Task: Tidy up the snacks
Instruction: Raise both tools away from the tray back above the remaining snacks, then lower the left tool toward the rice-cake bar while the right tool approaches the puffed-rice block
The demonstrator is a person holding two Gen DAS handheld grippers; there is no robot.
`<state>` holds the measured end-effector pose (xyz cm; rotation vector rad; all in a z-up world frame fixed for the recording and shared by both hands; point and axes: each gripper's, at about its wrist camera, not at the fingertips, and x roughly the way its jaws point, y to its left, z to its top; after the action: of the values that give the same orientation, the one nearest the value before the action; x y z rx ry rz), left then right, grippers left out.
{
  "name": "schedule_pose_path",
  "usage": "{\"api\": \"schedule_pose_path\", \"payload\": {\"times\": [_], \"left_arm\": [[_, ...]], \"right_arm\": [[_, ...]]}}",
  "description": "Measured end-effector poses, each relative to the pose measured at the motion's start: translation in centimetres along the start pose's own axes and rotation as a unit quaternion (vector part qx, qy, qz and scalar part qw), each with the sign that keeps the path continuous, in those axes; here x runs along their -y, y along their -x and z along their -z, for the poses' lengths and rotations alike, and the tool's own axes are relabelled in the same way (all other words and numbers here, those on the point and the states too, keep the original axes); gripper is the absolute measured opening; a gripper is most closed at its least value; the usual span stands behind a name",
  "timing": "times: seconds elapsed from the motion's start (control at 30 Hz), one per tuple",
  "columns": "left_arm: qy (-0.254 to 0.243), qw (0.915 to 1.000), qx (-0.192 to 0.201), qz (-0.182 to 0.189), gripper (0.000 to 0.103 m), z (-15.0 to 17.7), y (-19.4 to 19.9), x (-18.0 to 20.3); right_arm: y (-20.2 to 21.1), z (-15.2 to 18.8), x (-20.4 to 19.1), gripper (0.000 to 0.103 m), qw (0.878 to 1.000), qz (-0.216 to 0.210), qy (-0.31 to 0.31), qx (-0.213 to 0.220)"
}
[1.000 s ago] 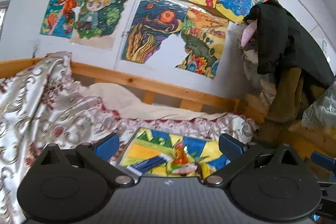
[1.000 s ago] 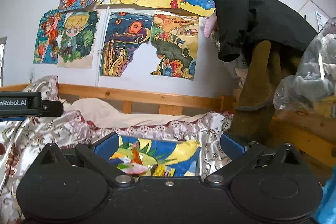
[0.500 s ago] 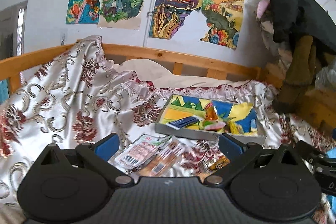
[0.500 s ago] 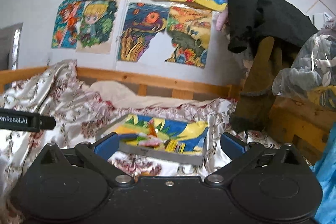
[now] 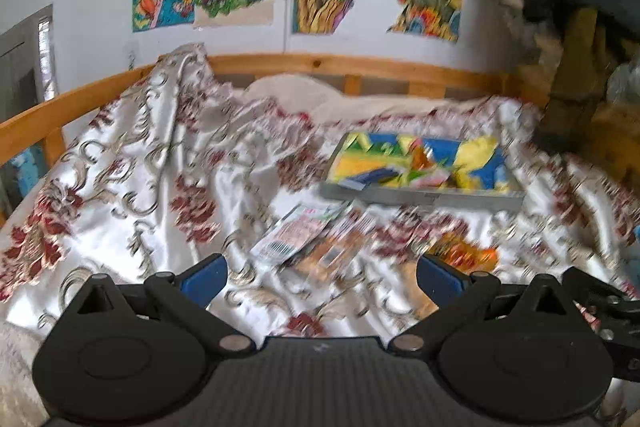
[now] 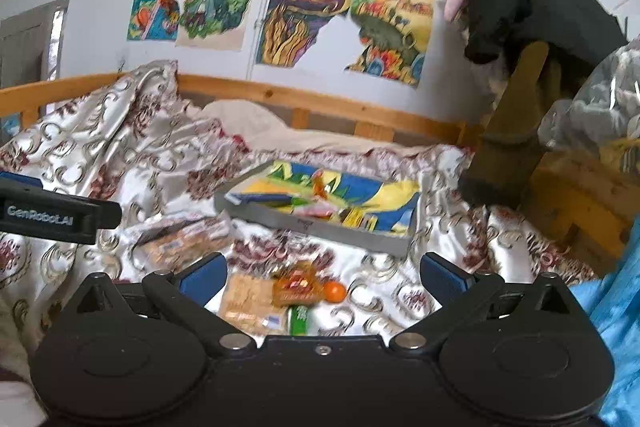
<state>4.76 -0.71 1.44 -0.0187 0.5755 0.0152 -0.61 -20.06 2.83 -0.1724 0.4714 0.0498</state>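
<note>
While the bed [image 5: 132, 163] with its flowered satin cover fills both views, a grey tray [image 6: 320, 225] with a colourful lining lies on it near the wooden rail and holds a few snacks. In front of the tray, loose snack packets [image 5: 308, 239] lie on the cover, and nearer the right gripper [image 6: 322, 277] are a cracker pack [image 6: 248, 297] and a small orange [image 6: 335, 291]. The left gripper [image 5: 320, 277] and the right one both have their jaws spread wide, holding nothing.
</note>
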Motion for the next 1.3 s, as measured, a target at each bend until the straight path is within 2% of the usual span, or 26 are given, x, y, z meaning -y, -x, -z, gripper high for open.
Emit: {"api": "schedule_pose_path", "payload": {"times": [0.07, 0.13, 0.37, 0.63, 0.9, 1.03, 1.13, 1.3], "left_arm": [[-0.006, 0.9997, -0.018, -0.017, 0.102, 0.2, -0.3, 0.1], [-0.009, 0.9993, -0.031, -0.017, 0.102, 0.5, -0.5, 0.1], [-0.009, 0.9988, -0.042, -0.022, 0.102, 0.8, -0.6, 0.0], [-0.012, 0.9969, -0.071, -0.029, 0.102, 0.5, -1.5, 0.1], [0.02, 0.9909, -0.133, -0.014, 0.102, 0.4, -3.4, -0.5], [0.024, 0.9873, -0.157, 0.005, 0.102, -0.2, -4.2, -0.9], [0.008, 0.9847, -0.173, 0.02, 0.102, -0.9, -5.0, -0.8], [-0.03, 0.9834, -0.175, 0.037, 0.102, -2.3, -6.5, -1.0]], "right_arm": [[-0.3, 0.2, -0.2, 0.102, 1.0, -0.004, 0.005, -0.011], [-0.5, 0.2, -0.5, 0.102, 1.0, -0.003, 0.012, -0.018], [-1.2, 0.4, -0.8, 0.102, 0.999, -0.001, 0.018, -0.042], [-1.5, 0.5, -0.7, 0.102, 0.999, -0.001, 0.016, -0.051], [-2.7, 0.5, -0.8, 0.102, 0.997, -0.003, 0.012, -0.078], [-3.5, 0.3, -0.4, 0.102, 0.995, -0.019, 0.002, -0.103], [-4.2, 0.1, -0.2, 0.102, 0.992, -0.042, -0.009, -0.121], [-5.5, -0.1, 0.2, 0.102, 0.986, -0.077, -0.025, -0.144]]}}
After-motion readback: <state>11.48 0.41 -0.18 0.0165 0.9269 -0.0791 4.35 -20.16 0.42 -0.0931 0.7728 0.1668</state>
